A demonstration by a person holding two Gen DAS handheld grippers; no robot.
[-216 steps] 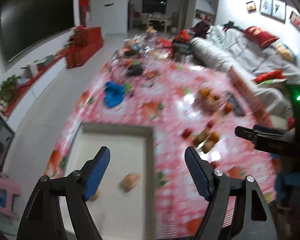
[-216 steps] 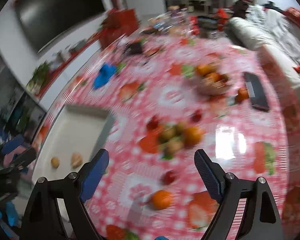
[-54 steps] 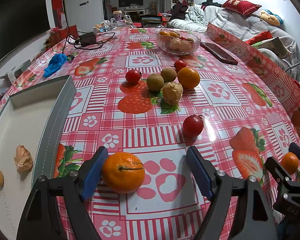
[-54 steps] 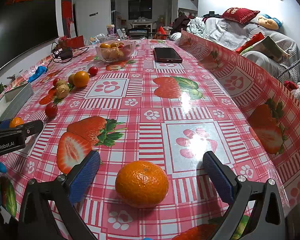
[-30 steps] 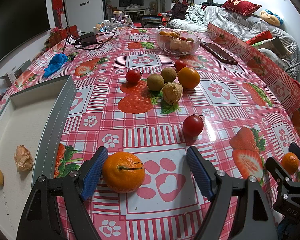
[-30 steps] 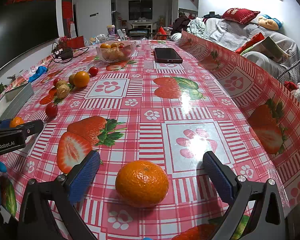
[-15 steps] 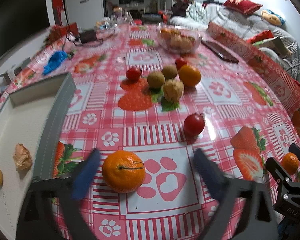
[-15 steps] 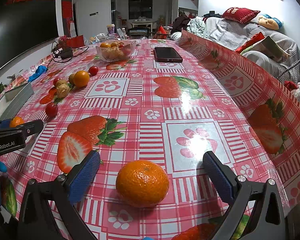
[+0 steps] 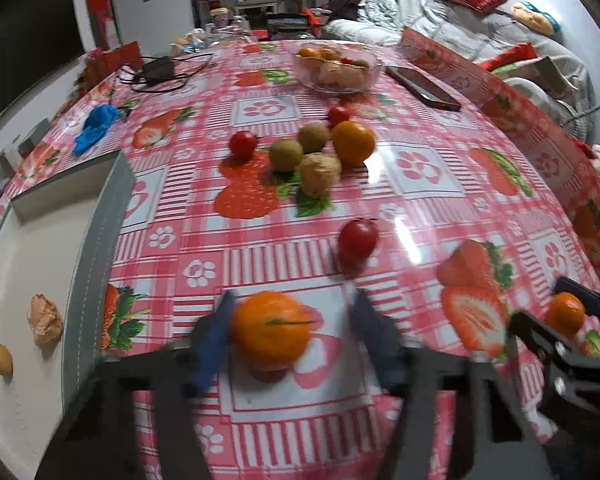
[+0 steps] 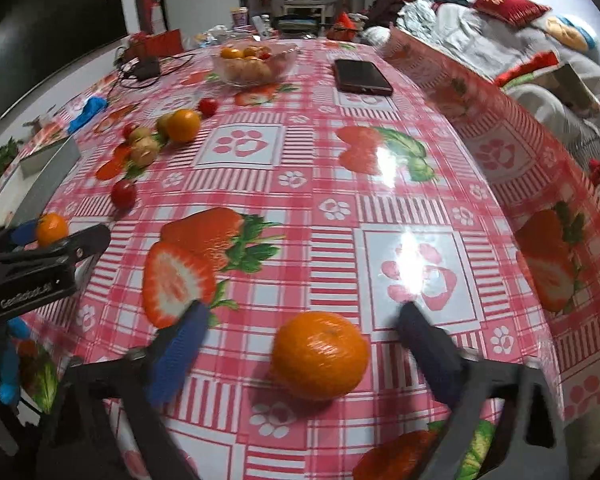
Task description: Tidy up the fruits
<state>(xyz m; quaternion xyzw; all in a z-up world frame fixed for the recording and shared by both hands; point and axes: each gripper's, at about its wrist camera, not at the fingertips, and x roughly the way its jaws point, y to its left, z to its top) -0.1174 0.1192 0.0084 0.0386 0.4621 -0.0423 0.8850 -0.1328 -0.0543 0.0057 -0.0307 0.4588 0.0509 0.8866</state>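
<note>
— Where do we stand with the left gripper (image 9: pixel 290 332)?
— Its jaws have just been closing around a mandarin (image 9: pixel 271 330) on the table (image 9: pixel 440 168). The left pad touches the fruit at its nine o'clock; the right pad stands clear at three o'clock, so we have no grip on it.
— And the right gripper (image 10: pixel 304 354)?
— Its jaws have also just been closing, with a second mandarin (image 10: pixel 320 354) between them, but both pads are apart from it. It sits on the table, nearer the right pad.
— The rest of the fruit?
— At twelve o'clock from the left mandarin we see a red tomato (image 9: pixel 358 239), then a cluster of fruit (image 9: pixel 320 152), then the glass bowl (image 9: pixel 336 70). At nine o'clock lies the grey tray (image 9: pixel 96 248), with two small pieces in it.
</note>
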